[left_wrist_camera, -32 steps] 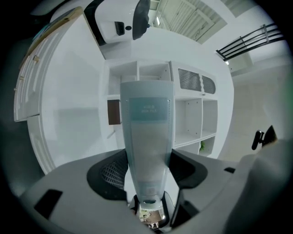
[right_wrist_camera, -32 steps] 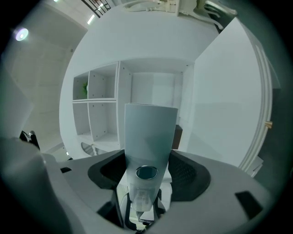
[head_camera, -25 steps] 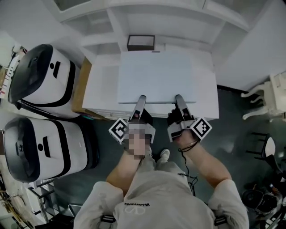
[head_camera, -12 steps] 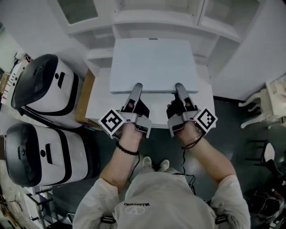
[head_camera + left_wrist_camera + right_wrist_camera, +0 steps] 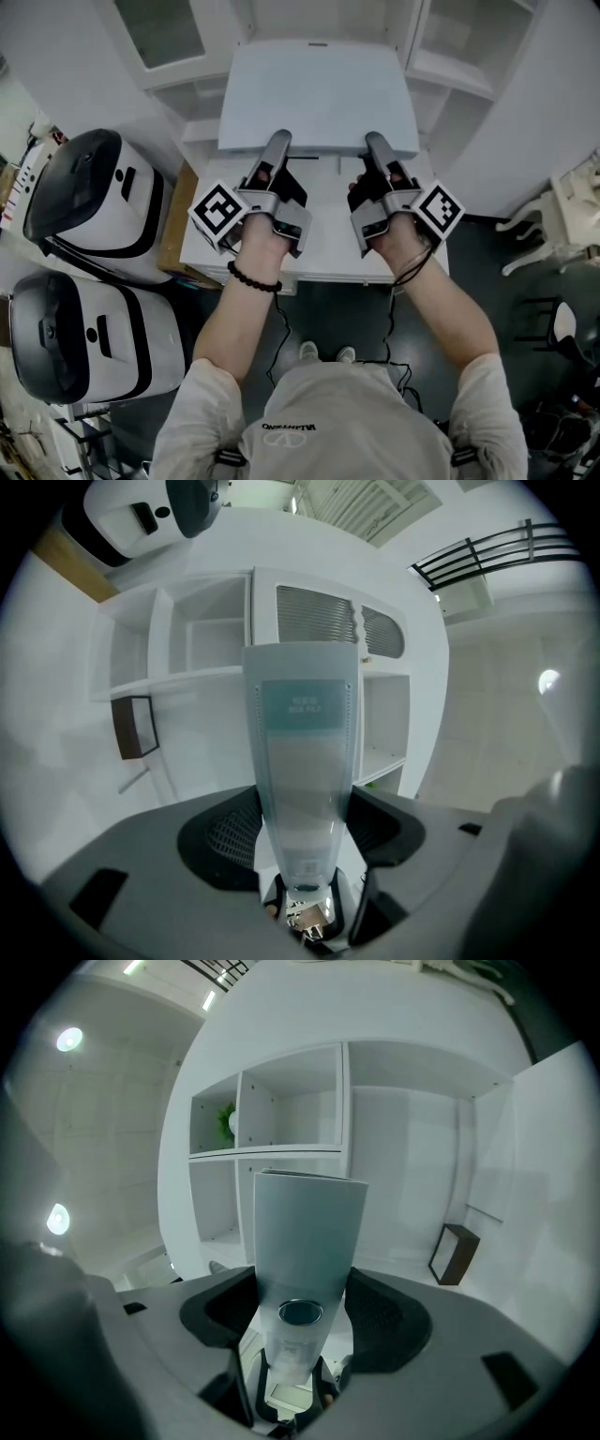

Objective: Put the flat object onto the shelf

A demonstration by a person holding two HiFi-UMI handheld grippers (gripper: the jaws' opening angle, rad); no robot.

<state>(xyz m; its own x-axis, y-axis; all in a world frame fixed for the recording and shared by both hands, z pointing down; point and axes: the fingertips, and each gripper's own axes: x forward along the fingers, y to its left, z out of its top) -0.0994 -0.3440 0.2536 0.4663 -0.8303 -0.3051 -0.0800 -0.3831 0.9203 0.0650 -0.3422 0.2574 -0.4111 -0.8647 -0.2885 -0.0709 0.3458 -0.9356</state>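
the left gripper and right gripper are clamping the flat box by its near edge, spaced apart. it is likely handling stiff, light and slippery.

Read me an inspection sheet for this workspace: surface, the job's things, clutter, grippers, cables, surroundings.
Surface: white table, under the grippers.
Job's things: flat object, a pale panel held up in front of the white shelf unit; not yet on a shelf.
Clutter: small dark frame standing by the shelf unit; brown board against the table's left side.
Grippers: left gripper and right gripper each shut on the flat object's near edge.
Cables: black cable hangs from the right gripper toward the floor.
Surroundings: two white-and-black machines on the left; white chair on the right.
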